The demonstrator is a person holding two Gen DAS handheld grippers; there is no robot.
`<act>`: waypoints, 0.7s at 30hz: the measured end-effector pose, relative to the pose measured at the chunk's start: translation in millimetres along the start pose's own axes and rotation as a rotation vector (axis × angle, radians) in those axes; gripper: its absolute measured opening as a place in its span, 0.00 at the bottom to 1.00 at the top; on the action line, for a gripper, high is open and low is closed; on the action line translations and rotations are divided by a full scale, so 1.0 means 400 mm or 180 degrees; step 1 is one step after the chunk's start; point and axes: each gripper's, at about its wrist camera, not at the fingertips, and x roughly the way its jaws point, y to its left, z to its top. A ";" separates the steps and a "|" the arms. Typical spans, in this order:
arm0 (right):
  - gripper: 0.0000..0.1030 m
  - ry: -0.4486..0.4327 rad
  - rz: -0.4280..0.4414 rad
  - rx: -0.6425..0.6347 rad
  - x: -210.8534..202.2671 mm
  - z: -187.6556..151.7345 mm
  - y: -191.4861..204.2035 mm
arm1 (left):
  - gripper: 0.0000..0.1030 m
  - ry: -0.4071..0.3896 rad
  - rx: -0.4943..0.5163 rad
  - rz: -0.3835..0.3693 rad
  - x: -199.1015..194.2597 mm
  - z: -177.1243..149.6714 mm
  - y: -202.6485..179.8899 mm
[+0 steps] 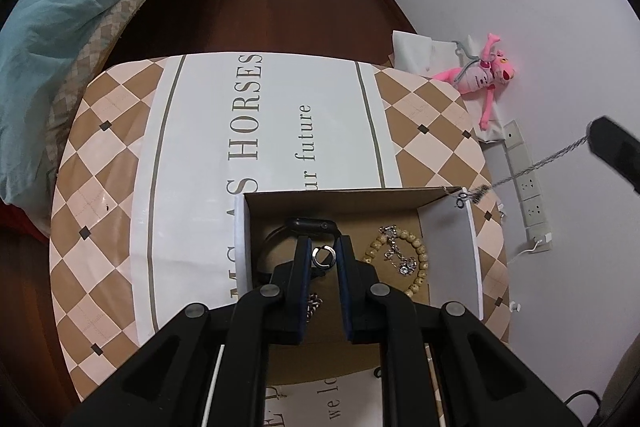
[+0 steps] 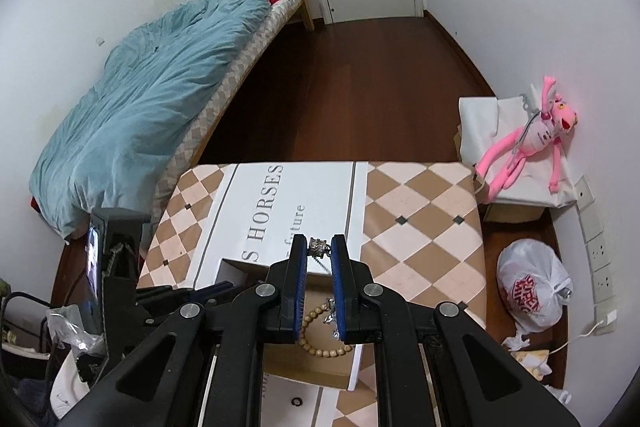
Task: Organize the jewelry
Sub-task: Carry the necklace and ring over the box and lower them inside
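Your left hand-held gripper (image 1: 324, 255) is pinched down on a small silver ring (image 1: 323, 256), holding it right over the open cardboard box (image 1: 360, 195). The pads are nearly together with the ring caught between them. Under it in the box there's a black watch (image 1: 310, 227), a wooden bead bracelet (image 1: 416, 259) with a silvery charm piece (image 1: 400, 259) lying inside its loop, and a bit of chain (image 1: 314, 303) peeking out between the fingers.

Your right hand-held gripper (image 2: 319, 247) is clamped on a silver barrel-shaped bead (image 2: 318, 245) with a thin chain dangling from it. In the left wrist view that chain (image 1: 532, 169) stretches taut from the right gripper down to the box's far right corner, where its clasp end hangs just at the rim.

The box sits on the surface (image 2: 420, 211), which has a checkered cloth with a white printed runner. Off to the side there's a pink plush toy (image 2: 532, 147) against the wall, a bed (image 2: 140, 99) with a teal blanket, and a white plastic bag (image 2: 534, 287) on the floor.
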 end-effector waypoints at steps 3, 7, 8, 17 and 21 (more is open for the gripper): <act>0.12 0.0005 0.0007 -0.0012 -0.001 -0.011 0.003 | 0.10 0.0016 0.0024 0.0004 0.000 0.001 -0.004; 0.12 -0.0066 0.0044 0.0039 -0.021 -0.014 -0.001 | 0.10 0.0039 0.0014 -0.0008 0.002 0.000 -0.005; 0.12 -0.0099 0.0072 0.0035 -0.034 -0.011 0.001 | 0.10 0.0042 0.0015 -0.0009 0.001 0.000 -0.005; 0.12 0.0155 -0.0055 -0.0046 0.044 -0.020 -0.002 | 0.10 0.0101 -0.0021 -0.0007 0.020 0.002 -0.002; 0.12 0.0321 -0.0061 0.0017 0.105 -0.031 -0.021 | 0.10 0.0174 -0.0067 -0.0031 0.037 0.004 0.004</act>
